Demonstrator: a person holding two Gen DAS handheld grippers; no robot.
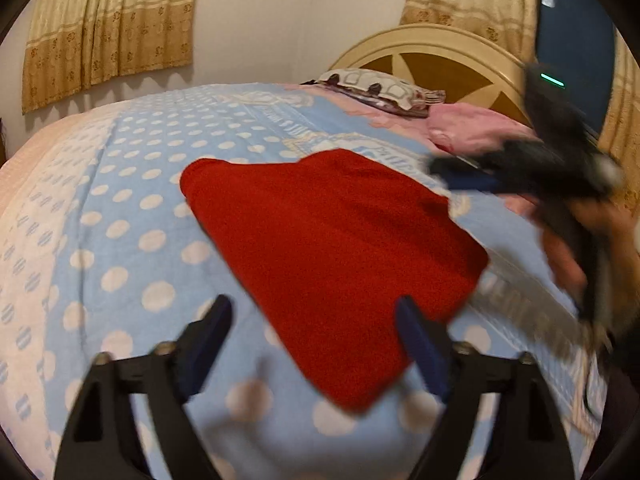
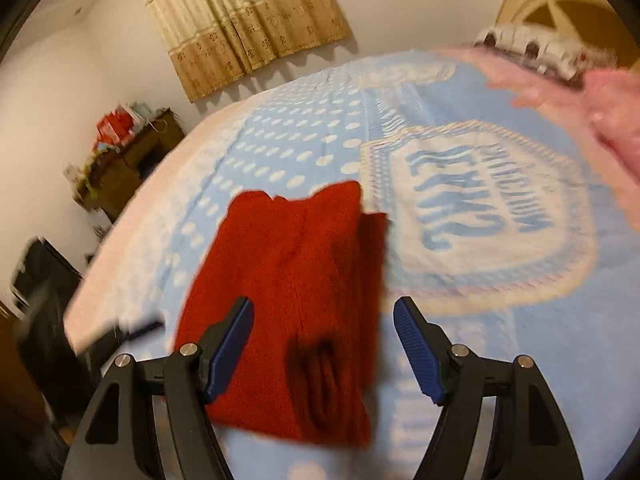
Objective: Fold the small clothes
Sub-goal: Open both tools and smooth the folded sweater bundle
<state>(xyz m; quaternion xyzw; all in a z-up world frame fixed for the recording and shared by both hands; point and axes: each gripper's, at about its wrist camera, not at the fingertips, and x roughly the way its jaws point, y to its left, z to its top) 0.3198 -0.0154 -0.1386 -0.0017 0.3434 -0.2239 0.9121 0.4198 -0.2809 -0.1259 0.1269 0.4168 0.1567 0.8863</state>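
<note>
i see the red garment (image 1: 336, 264) lying folded flat on the bed's blue polka-dot blanket (image 1: 132, 216), a rough rectangle with layered edges along one side and a dark fold at its near end, touched by nothing.

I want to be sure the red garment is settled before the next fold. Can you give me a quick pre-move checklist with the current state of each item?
1. Left tongs open, nothing pinched: ok.
2. Right tongs open, nothing pinched: ok.
3. Red garment released and lying on the blue dotted blanket: ok.
4. Garment lies flat, layers stacked: ok, though a dark crease near its near edge is too blurred to judge.
5. Edges lined up: cannot tell; one layer seems to stick out on the right in the right wrist view.
6. Pink cloth apart from the garment: ok.
</note>
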